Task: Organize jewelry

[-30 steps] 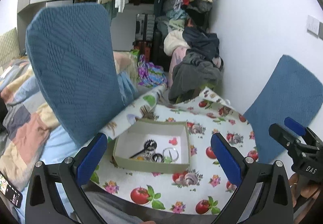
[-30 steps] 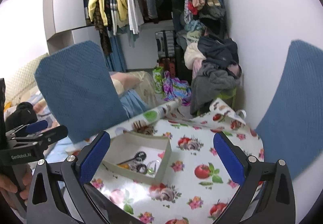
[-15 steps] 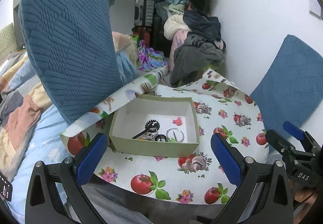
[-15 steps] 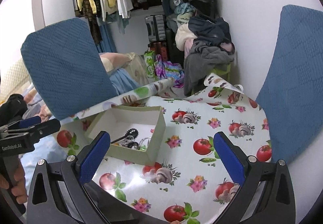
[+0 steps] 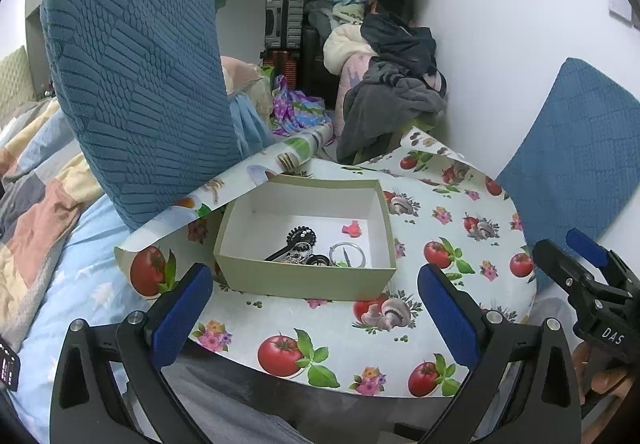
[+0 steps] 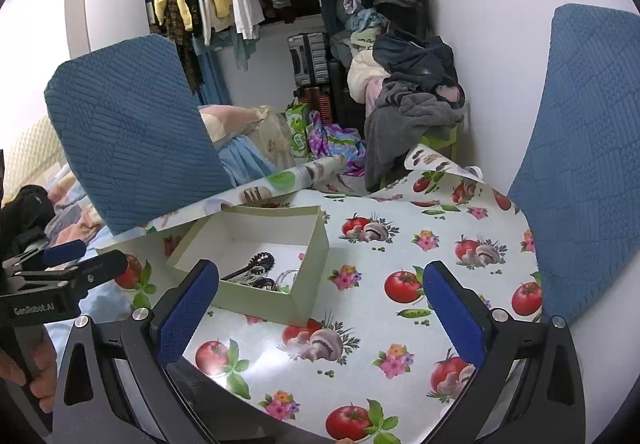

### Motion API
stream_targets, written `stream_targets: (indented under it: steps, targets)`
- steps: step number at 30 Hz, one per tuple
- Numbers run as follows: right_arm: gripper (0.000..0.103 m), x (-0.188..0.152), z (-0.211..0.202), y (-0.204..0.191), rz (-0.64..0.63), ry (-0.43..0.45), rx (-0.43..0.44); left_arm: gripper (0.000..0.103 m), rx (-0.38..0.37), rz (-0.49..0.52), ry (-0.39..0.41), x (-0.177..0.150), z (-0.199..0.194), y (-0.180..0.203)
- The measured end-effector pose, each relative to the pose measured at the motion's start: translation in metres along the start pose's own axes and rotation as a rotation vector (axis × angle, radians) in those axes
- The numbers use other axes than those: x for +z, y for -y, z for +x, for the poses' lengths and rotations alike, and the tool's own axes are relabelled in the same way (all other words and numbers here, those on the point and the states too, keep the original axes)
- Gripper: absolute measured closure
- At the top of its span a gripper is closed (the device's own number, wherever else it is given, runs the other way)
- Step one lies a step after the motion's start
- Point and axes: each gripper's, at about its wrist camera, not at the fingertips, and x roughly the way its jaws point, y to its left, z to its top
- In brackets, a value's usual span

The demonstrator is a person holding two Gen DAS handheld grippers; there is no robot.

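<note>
Bedroom w/ hanging clothes, round surface (image 5: 472, 244) in fruit-print cloth. Left wrist view: open box (image 5: 308, 276) mid-frame holds jewelry (image 5: 298, 244), ring (image 5: 347, 254), pink bit (image 5: 352, 229). Left gripper (image 5: 312, 318) jaws wide open, empty, box just beyond them. Right wrist view: box (image 6: 256, 298) lower-left of centre, jewelry (image 6: 260, 270) inside; right gripper (image 6: 320, 320) jaws open, empty, box nr left jaw.

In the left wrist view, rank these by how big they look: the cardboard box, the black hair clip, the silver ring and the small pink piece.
1. cardboard box
2. black hair clip
3. silver ring
4. small pink piece

All lie together in the box, so nearness hardly skews this.
</note>
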Motion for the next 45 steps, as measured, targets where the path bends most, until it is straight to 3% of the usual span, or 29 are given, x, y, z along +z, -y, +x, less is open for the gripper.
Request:
stream_targets:
  steps: [45]
  targets:
    - [0.0, -0.01, -0.001, -0.003, -0.026, -0.02, -0.042, 0.0, -0.001, -0.015, 0.011, -0.015, -0.015, 0.0]
